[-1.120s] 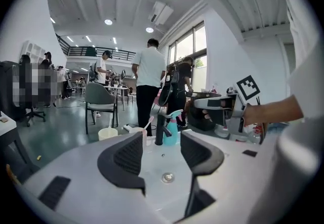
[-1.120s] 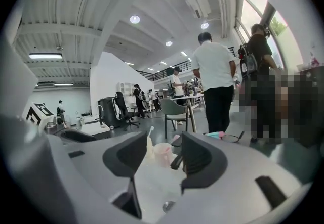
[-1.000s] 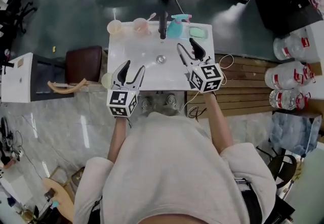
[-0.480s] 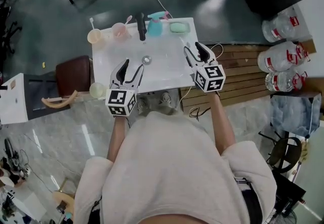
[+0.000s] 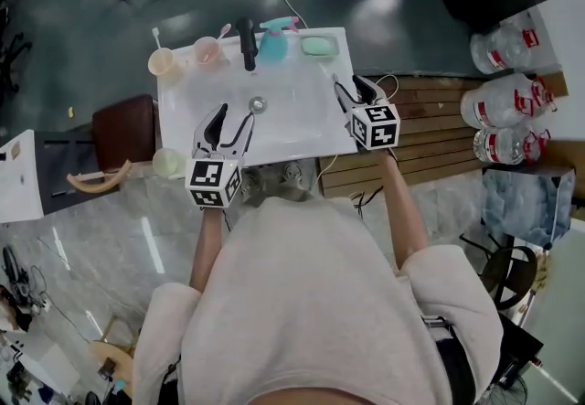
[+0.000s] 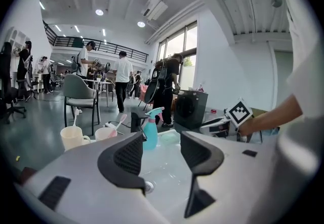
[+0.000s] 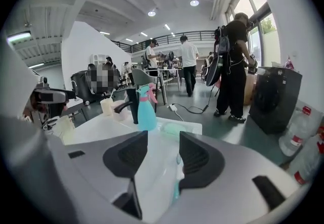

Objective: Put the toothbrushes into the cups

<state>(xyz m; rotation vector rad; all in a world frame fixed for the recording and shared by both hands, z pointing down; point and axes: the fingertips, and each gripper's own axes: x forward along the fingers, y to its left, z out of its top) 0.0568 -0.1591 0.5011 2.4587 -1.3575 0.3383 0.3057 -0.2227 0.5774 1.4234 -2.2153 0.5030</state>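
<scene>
Since the right gripper (image 5: 350, 85) is spread with nothing pinched, it should be lowered squarely and closed mid-handle (a grip at either end would likely let it swing). The toothbrush (image 7: 177, 163) is seen lying along the sink's (image 5: 283, 136) right rim, just beneath the gap between the jaws.

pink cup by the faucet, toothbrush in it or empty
Not empty: a pink toothbrush stands tilted in the pink cup, its head above the rim.
</scene>
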